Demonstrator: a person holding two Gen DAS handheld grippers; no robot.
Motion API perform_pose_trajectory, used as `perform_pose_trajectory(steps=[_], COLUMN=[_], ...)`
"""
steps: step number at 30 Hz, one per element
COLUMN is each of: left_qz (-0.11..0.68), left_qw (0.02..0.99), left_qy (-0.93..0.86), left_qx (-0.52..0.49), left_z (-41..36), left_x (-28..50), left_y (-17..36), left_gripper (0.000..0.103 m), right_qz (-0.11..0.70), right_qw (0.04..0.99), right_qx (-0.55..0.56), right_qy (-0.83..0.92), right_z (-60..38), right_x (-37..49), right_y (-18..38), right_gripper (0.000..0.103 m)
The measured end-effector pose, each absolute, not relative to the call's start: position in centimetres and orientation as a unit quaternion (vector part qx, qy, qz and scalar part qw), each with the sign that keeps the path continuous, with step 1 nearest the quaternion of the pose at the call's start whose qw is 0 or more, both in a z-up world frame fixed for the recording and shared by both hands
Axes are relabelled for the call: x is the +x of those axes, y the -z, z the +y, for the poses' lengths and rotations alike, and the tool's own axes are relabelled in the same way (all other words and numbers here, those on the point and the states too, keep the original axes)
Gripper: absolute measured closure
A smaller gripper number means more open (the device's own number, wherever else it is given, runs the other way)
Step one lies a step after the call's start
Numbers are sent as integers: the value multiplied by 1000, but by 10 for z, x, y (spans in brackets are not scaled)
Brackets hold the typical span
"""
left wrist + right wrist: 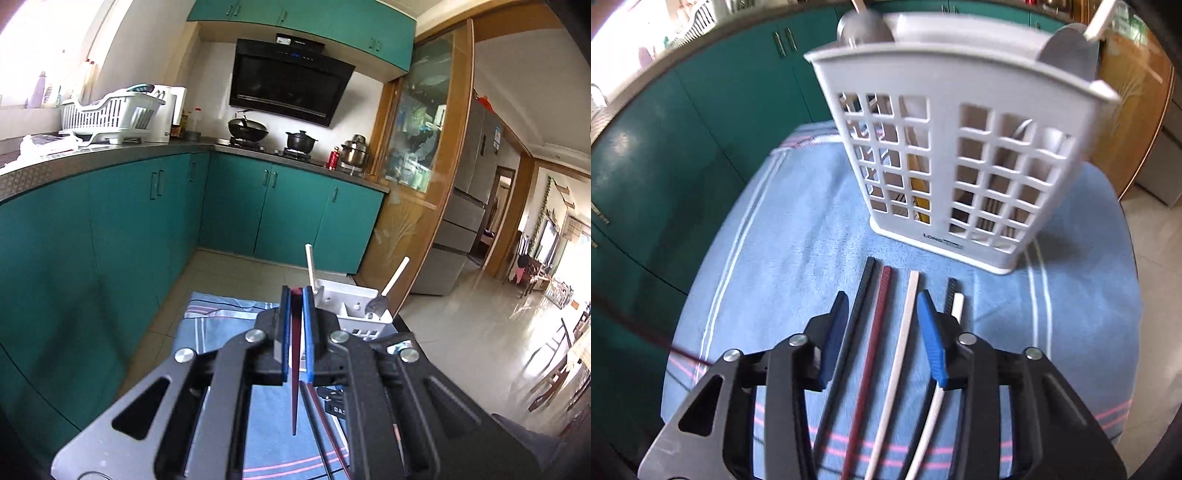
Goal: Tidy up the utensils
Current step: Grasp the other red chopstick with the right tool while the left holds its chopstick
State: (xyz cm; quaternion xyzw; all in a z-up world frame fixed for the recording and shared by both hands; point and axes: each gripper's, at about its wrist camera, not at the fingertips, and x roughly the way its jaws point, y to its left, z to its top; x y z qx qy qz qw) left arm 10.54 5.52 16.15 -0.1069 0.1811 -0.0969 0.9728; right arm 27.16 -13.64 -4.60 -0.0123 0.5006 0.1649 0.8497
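My left gripper (295, 292) is shut on a dark red chopstick (294, 387), held raised above the towel with its thin tip pointing back toward the camera. Just beyond it stands the white utensil holder (352, 308), with pale-handled spoons (376, 302) in it. In the right wrist view my right gripper (883, 295) hangs open, pointing down over several chopsticks lying side by side. A black chopstick (862, 295), a dark red one (881, 306) and a white one (909, 302) lie between its fingers; the pads press on none. The holder (960, 166) stands just behind them.
A blue striped towel (783, 229) covers the small table. Another black and white chopstick pair (955, 301) lies right of the right fingers. Teal cabinets (122, 221) run along the left and back, with a dish rack (110, 114) and stove pots (247, 127). Tiled floor opens to the right.
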Motion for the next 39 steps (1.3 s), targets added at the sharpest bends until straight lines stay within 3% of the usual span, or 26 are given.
perform_pose_trajectory(steps=[9,21,23,39], left_qz=[176,179,179,181], left_qw=[972,971,971,970], left_qy=[86,81,81,82], left_qx=[-129,-136,-135,-137], left_z=[84,91,90,91], left_x=[104,106,106,110], left_y=[-165,-161,-160,-157], left_gripper=[97,97,97,97], right_qz=[537,557,561,571], right_qw=[831,820,817,811], right_qx=[-33,-24,-11,-29], right_qy=[-143,-127,-132,-126], right_z=[-110,-103,-107,-113], right_x=[295,326,326,318], right_y=[68,78,77,78], right_gripper=[79,80,91,91])
